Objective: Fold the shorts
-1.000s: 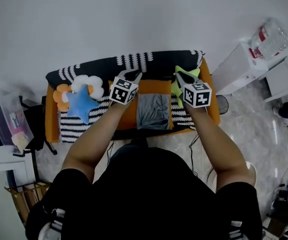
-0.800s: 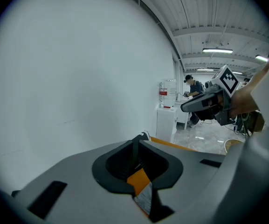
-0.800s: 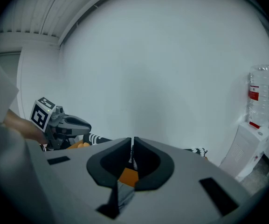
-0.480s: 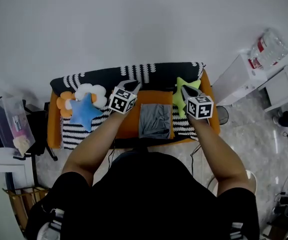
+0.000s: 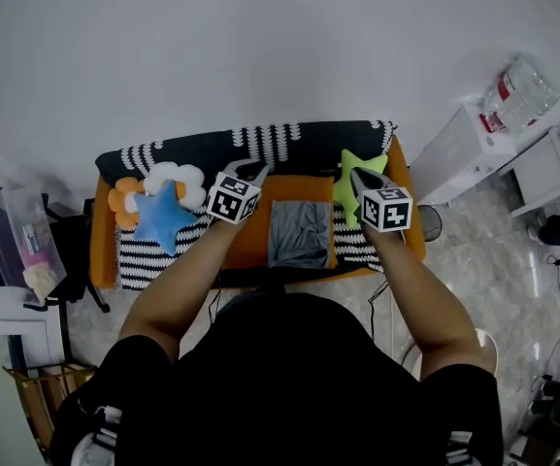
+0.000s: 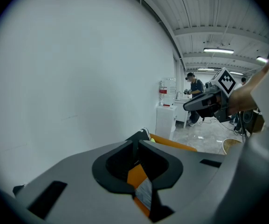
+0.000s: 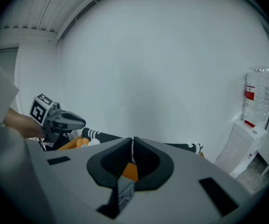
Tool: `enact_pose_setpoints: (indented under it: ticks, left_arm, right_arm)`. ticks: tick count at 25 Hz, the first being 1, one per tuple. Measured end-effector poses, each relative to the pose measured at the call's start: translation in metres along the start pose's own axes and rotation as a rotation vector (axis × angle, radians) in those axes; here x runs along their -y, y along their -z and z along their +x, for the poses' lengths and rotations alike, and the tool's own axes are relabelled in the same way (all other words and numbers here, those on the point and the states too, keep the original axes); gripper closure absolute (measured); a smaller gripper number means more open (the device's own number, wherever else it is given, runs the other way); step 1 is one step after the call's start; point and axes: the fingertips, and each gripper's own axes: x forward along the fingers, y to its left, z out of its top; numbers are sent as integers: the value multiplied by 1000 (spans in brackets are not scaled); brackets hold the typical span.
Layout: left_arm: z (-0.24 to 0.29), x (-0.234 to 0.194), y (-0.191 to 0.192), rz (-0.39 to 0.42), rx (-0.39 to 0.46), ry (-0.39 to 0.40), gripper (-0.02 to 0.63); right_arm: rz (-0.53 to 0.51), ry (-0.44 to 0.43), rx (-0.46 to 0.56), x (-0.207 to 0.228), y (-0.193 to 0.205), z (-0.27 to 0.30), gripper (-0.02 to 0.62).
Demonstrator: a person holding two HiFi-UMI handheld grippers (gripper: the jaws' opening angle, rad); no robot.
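Left gripper (image 5: 253,170) and right gripper (image 5: 355,177) hang above the small orange sofa (image 5: 102,250), each with jaws pressed together on nothing, one to either side of the grey shorts (image 5: 300,233). Over the last second little has shifted: neither gripper has gone anywhere to speak of, and the shorts lie in the same compact rectangle mid-seat, between the panels of the striped throw (image 5: 153,255). Reading: fold looks finished, grippers clear of the cloth; at most a final tidy remains.
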Motion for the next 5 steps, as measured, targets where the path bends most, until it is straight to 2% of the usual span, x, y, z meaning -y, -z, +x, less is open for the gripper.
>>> enact_pose_setpoints:
  ticks: [5]
  left_arm:
    - [-6,0,2,-4,0,-2,554]
  right_arm:
    - [-2,-4,-6,-6,0,-2,588]
